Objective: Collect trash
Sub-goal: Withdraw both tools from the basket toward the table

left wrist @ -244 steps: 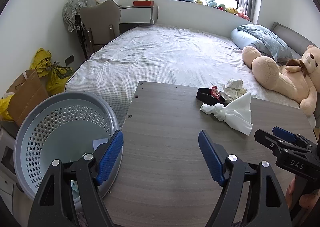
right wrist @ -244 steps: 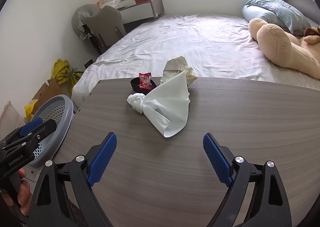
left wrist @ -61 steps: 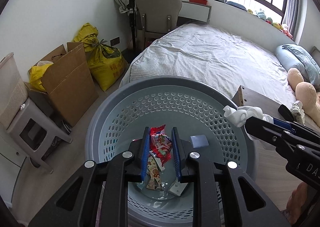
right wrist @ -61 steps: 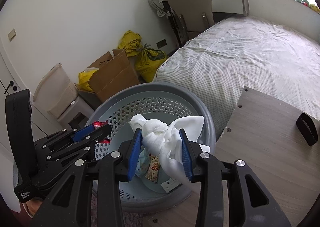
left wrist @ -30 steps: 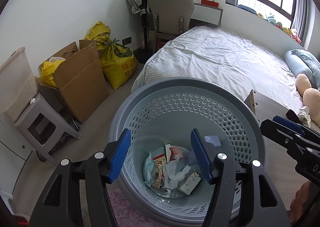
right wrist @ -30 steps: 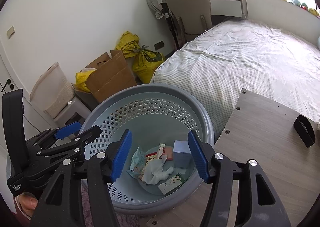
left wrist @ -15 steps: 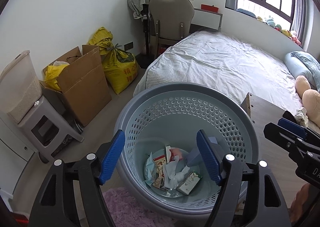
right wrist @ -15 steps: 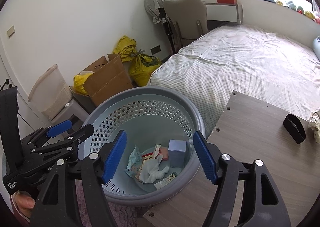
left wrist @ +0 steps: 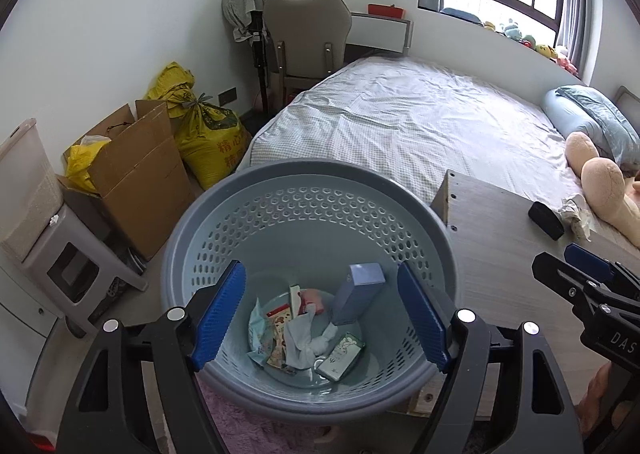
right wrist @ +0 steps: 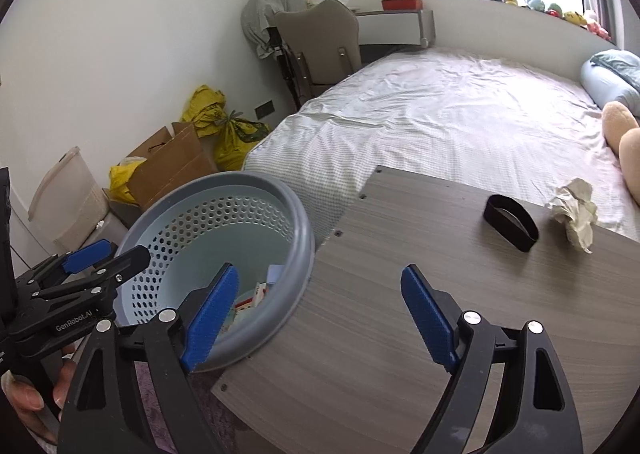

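Perforated round basket [left wrist: 308, 210], crumpled, seemingly paper wad [right wrist: 574, 212]

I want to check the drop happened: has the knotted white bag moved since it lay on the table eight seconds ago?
Yes. The knotted white bag has left the table and now lies at the bottom of the basket, among the other trash.

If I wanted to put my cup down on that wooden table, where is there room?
The table is bare from the edge beside the basket to the black band. The far right corner is crowded: the band and crumpled paper lie close together there.
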Demonstrator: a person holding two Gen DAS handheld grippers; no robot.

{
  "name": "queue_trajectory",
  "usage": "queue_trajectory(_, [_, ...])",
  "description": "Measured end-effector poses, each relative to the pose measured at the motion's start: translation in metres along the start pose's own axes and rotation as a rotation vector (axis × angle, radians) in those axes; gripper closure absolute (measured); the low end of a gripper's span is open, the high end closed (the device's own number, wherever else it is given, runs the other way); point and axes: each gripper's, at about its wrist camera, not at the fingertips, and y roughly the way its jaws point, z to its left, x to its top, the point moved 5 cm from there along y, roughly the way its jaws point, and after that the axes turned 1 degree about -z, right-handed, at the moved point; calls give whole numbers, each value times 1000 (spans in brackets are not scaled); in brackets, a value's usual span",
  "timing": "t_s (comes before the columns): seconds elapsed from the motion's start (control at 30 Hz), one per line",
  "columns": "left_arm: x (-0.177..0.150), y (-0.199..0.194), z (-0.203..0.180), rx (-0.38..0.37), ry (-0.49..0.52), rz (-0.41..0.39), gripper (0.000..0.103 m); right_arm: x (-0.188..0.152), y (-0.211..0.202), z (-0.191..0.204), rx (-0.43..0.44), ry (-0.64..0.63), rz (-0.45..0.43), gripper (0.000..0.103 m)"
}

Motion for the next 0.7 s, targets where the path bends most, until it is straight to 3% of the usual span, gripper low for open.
queue_trajectory(0.47, [10, 21, -105, -104, 100, 42, 28, -8, -27, -144, -221, 149, -23, 18])
queue_trajectory(0.7, [27, 45, -163, -131, 130, 56, 28, 14, -20, -194, -248, 158, -27, 17])
